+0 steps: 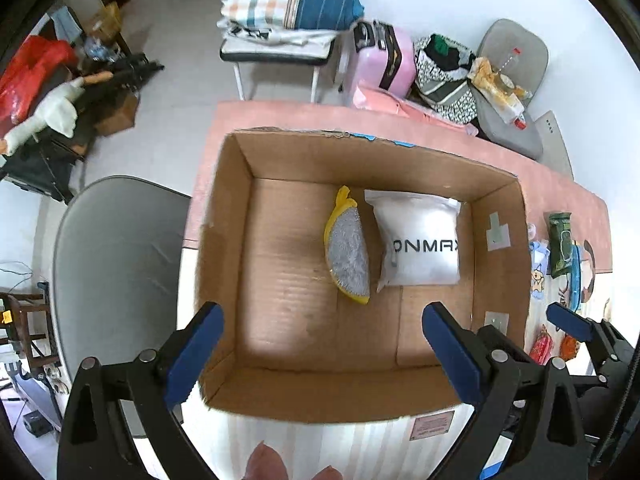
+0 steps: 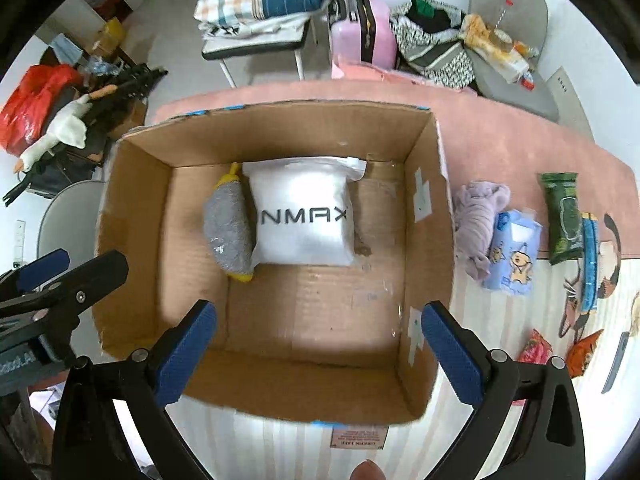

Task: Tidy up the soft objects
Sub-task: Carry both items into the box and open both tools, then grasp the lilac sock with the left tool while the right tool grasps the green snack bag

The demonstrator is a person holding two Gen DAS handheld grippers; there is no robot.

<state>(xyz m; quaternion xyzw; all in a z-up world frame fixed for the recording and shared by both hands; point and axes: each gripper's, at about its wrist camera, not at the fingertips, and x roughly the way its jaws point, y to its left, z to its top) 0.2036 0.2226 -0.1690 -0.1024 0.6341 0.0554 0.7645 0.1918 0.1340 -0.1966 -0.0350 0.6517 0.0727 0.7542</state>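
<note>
An open cardboard box [image 1: 360,156] stands on the table directly below both grippers. On its floor lie a white zip bag printed with black letters [image 1: 420,240] and, against the bag's left side, a grey plush piece with yellow trim [image 1: 348,260]. The right wrist view shows the same box [image 2: 280,136], bag [image 2: 304,216] and plush piece [image 2: 228,232]. My left gripper [image 1: 324,356] hangs open above the box's near side with nothing between its blue pads. My right gripper [image 2: 320,352] is likewise open and holds nothing. Each gripper shows at the edge of the other's view.
Right of the box on the table lie a lilac plush toy [image 2: 480,220], a blue printed soft pack [image 2: 514,248], a green packet [image 2: 562,216] and red snack packs [image 2: 534,348]. A grey chair [image 1: 112,260] stands at the left. Behind are a chair with bedding [image 1: 280,8] and a pink suitcase [image 1: 380,60].
</note>
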